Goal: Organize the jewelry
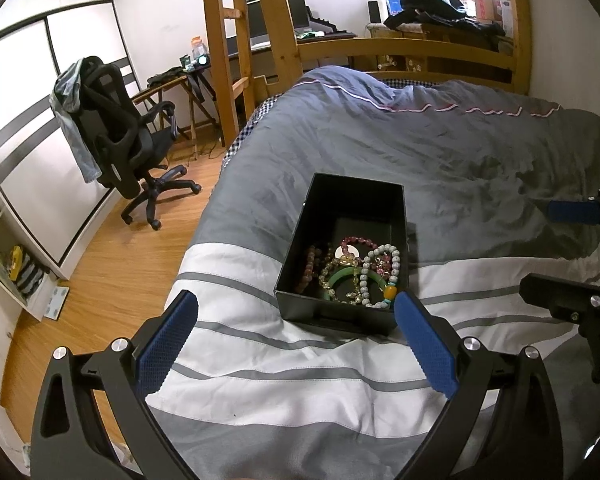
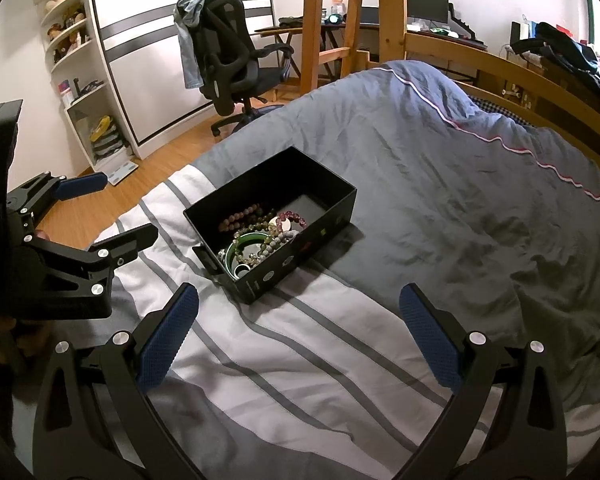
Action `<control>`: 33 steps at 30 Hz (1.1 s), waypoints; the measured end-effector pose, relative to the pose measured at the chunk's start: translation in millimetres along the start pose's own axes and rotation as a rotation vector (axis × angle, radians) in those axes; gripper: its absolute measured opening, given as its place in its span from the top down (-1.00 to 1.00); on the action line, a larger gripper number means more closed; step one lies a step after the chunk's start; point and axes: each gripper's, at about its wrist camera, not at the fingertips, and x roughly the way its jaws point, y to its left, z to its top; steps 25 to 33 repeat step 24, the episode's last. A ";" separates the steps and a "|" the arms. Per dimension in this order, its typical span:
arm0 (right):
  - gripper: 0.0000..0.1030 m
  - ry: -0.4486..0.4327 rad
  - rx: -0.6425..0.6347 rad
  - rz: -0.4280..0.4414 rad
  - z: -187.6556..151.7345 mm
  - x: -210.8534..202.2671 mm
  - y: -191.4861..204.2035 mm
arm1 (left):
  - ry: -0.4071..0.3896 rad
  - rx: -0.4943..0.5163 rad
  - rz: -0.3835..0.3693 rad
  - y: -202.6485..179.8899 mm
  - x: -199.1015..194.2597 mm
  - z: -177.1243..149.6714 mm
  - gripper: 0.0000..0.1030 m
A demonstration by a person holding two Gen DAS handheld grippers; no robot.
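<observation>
Bedroom, grey and white striped quilt [image 1: 300, 392] spread over the bed.

Left gripper [image 1: 296, 340]: black frame, blue textured pads, fingers spread wide with nothing between them. It hangs over the white band of the quilt. From its own camera, the open black rectangular box [image 1: 300, 308] sits just ahead, between the two finger lines; the box's near right corner lies just beside the tip of the right-hand pad [image 1: 424, 344], whether touching I cannot tell.

Inside the box, bunched toward the near end: a pink bead bracelet [image 1: 310, 268] at the left wall, a smooth green bangle [image 1: 342, 280] in the middle, a bracelet of pale grey-white beads [image 1: 366, 276] with one amber bead, and a dark red bead bracelet [image 1: 360, 242] behind them. The strands overlap in one heap; the far half of the box floor is bare.

Right gripper [image 2: 299, 332]: same build, fingers likewise spread wide and empty. It hovers over the striped part of the quilt. In its view the box [image 2: 324, 236] lies ahead and slightly left of centre, turned at an angle, apart from both pads.

The left gripper shows at the left edge of the right view, beside the box's short end.
</observation>
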 end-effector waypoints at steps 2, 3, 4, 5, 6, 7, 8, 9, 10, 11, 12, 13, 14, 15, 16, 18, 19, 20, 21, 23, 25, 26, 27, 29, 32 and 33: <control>-0.93 0.001 0.003 -0.002 -0.2 0.6 -0.5 | -0.004 0.009 0.005 -0.6 -0.4 -0.1 -0.89; -0.93 0.001 0.006 -0.003 -0.4 1.1 -1.2 | -0.005 0.011 0.007 -1.4 -0.6 0.2 -0.89; -0.93 0.002 0.011 -0.001 -0.7 1.6 -1.7 | -0.007 0.012 0.007 -0.9 -0.7 0.1 -0.89; -0.93 0.002 0.015 0.000 -0.9 2.0 -2.5 | -0.007 0.012 0.007 -1.7 -1.0 0.1 -0.89; -0.93 0.002 0.019 0.001 -1.3 1.9 -3.3 | -0.008 0.012 0.007 -0.9 -1.0 0.0 -0.89; -0.93 0.002 0.022 0.002 -1.8 2.1 -3.4 | -0.007 0.012 0.007 -1.4 -1.1 0.1 -0.89; -0.93 0.002 0.023 0.001 -1.8 2.3 -3.7 | -0.007 0.012 0.007 -1.1 -1.2 0.0 -0.89; -0.93 0.002 0.023 0.001 -1.6 2.5 -4.5 | -0.007 0.013 0.007 -1.6 -1.1 0.1 -0.89; -0.93 0.004 0.024 0.002 -1.6 2.6 -4.6 | -0.007 0.014 0.008 -1.4 -1.2 0.1 -0.89; -0.93 0.004 0.024 0.003 -1.6 2.6 -4.6 | -0.007 0.014 0.009 -1.0 -1.2 0.1 -0.89; -0.93 0.003 0.023 0.002 -1.6 2.5 -4.5 | -0.007 0.014 0.009 -0.8 -1.2 0.0 -0.89; -0.93 0.003 0.023 0.002 -1.6 2.6 -4.5 | -0.006 0.013 0.008 -0.8 -1.2 0.0 -0.89; -0.93 0.004 0.024 0.002 -1.5 2.5 -4.5 | -0.005 0.013 0.008 -0.7 -1.0 0.0 -0.89; -0.93 0.004 0.024 0.003 -1.9 2.6 -4.3 | -0.004 0.011 0.008 -0.6 -0.8 0.0 -0.89; -0.93 0.004 0.024 0.004 -2.3 3.3 -4.9 | -0.002 0.010 0.008 -0.9 -1.0 -0.1 -0.89; -0.93 0.005 0.023 0.005 -2.6 3.8 -5.2 | 0.001 0.006 0.007 0.3 -1.0 -0.5 -0.89; -0.93 0.006 0.024 0.005 -2.9 4.3 -5.4 | 0.001 0.004 0.007 -0.6 -1.3 -0.7 -0.89; -0.93 0.006 0.024 0.005 -2.8 4.4 -5.3 | 0.001 0.003 0.007 0.1 -1.5 -0.9 -0.89; -0.93 0.007 0.025 0.006 -3.4 4.7 -5.5 | 0.001 0.005 0.007 -0.5 -1.1 -0.6 -0.89; -0.93 0.006 0.024 0.005 -3.2 4.3 -5.3 | 0.001 0.006 0.007 0.2 -1.5 -0.8 -0.89; -0.93 0.006 0.025 0.004 -3.2 4.4 -5.5 | 0.001 0.006 0.007 -0.3 -1.1 -0.6 -0.89; -0.93 0.006 0.025 0.004 -3.2 4.4 -5.5 | 0.001 0.006 0.007 -0.3 -1.1 -0.6 -0.89; -0.93 0.006 0.025 0.004 -3.2 4.4 -5.5 | 0.001 0.006 0.007 -0.3 -1.1 -0.6 -0.89; -0.93 0.006 0.025 0.004 -3.2 4.4 -5.5 | 0.001 0.006 0.007 -0.3 -1.1 -0.6 -0.89; -0.93 0.006 0.025 0.004 -3.2 4.4 -5.5 | 0.001 0.006 0.007 -0.3 -1.1 -0.6 -0.89; -0.93 0.006 0.025 0.004 -3.2 4.4 -5.5 | 0.001 0.006 0.007 -0.3 -1.1 -0.6 -0.89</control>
